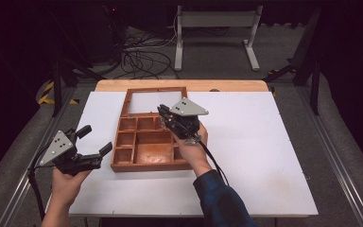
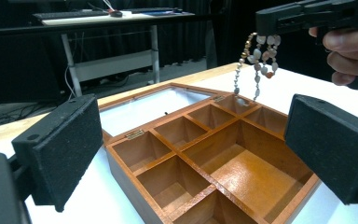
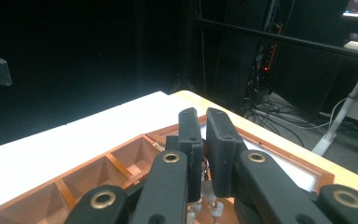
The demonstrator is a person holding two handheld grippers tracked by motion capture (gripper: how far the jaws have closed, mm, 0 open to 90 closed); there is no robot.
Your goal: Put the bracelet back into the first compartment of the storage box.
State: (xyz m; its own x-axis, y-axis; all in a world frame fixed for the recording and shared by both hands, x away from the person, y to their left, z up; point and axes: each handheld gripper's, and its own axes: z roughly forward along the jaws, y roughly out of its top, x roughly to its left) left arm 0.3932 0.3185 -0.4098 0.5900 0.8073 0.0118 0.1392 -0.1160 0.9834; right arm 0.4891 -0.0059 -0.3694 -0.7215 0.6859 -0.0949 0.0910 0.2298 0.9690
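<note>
The left gripper [image 1: 94,140] hangs at the left edge of the white table [image 1: 264,156], just beside the wooden box [image 1: 146,142], its jaws spread wide with nothing between them. In the left gripper view its pads [image 2: 60,149] are flat black blocks with a rough, gritty face, and between them the box shows clearly: reddish, glossy wood split by thin walls into several small square compartments and one large one, with brass hinges and a lid [image 2: 144,109] lying open flat toward the table's far edge, its panel pale.

That view also shows what the high view does not: a bead necklace [image 2: 257,58] of pale, pinkish and brown beads dangling in a loop from the right gripper [image 2: 265,23], above the small compartments along the hinge side. Its lowest beads hang level with the box rim; whether they touch the wood I cannot tell.

From above, the right gripper [image 1: 162,112] is over the box's far right part, its grey three-cornered plate covering much of it. In the right gripper view the jaws stand nearly together, clamped on the necklace, of which a few beads [image 3: 208,200] peep out below, cut off by the bottom edge.
</note>
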